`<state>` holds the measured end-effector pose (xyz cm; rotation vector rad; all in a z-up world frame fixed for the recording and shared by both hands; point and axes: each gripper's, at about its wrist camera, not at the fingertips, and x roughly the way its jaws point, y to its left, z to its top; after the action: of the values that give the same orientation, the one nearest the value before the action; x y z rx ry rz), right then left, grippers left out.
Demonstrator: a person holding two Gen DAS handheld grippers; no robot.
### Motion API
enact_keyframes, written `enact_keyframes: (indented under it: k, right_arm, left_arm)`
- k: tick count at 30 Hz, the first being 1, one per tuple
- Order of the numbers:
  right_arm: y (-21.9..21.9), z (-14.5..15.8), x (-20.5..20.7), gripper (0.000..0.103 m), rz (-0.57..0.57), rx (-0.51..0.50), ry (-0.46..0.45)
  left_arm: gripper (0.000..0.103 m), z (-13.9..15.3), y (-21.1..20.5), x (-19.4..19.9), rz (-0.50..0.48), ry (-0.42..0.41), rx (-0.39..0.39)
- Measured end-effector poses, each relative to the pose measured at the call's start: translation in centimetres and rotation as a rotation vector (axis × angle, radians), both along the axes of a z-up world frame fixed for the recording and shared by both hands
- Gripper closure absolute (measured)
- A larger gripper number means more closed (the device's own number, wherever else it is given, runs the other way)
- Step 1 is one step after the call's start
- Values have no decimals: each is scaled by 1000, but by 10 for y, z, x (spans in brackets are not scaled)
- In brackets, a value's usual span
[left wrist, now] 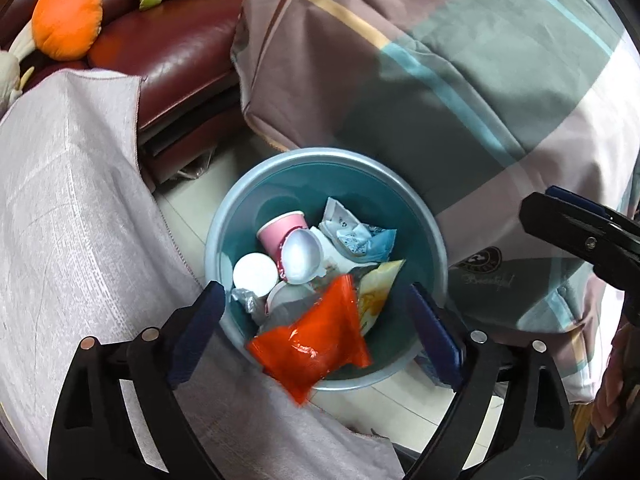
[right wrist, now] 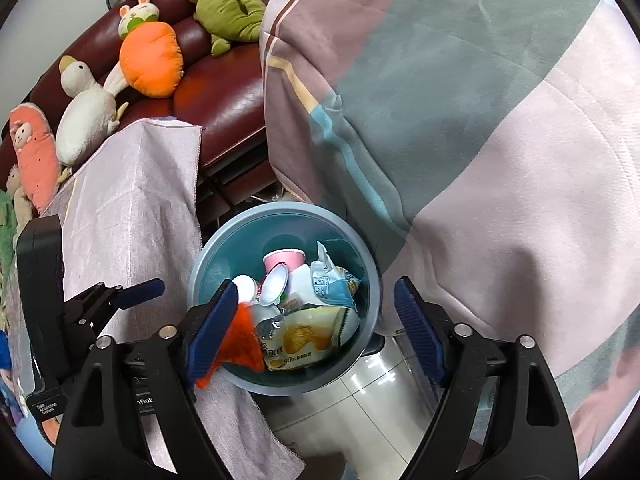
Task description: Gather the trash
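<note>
Our left tool (left wrist: 316, 320) has its two blue pads spread wide, and nothing is pinched between them. An orange wrapper (left wrist: 312, 344) sits in the gap, blurry, over the near rim of the round blue-green trash bin (left wrist: 240, 208), and we cannot tell if it touches anything. Our right tool (right wrist: 316, 316) is spread wide too and holds nothing. Under it, inside the bin, we see a shiny yellow snack bag (right wrist: 304, 340) with a picture of round food on it. Past that we count one pink paper cup (left wrist: 280, 228) lying on its side, two round white lids (left wrist: 256, 274), one crushed white cup (left wrist: 300, 256) and one crumpled blue and white wrapper (left wrist: 356, 236). The bin stands on the pale tile floor (right wrist: 360, 408) between a pink-grey cloth (left wrist: 72, 220) and a big striped blanket (left wrist: 440, 80). Farthest away, a dark red sofa (right wrist: 224, 104) holds one orange carrot toy (right wrist: 152, 60), one green frog toy (right wrist: 224, 4) and one white duck toy (right wrist: 84, 112).
</note>
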<state>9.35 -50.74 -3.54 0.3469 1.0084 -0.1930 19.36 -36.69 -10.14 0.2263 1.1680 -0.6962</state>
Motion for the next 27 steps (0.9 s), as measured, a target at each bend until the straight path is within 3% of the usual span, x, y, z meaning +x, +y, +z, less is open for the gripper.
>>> enact_keyframes:
  k: [14, 27]
  right_arm:
    - [15, 8, -11, 8, 25, 43, -1]
    - [64, 33, -54, 7, 69, -105, -1]
  left_arm:
    - [4, 26, 38, -15, 53, -84, 45]
    - [4, 66, 107, -56, 163, -133, 19]
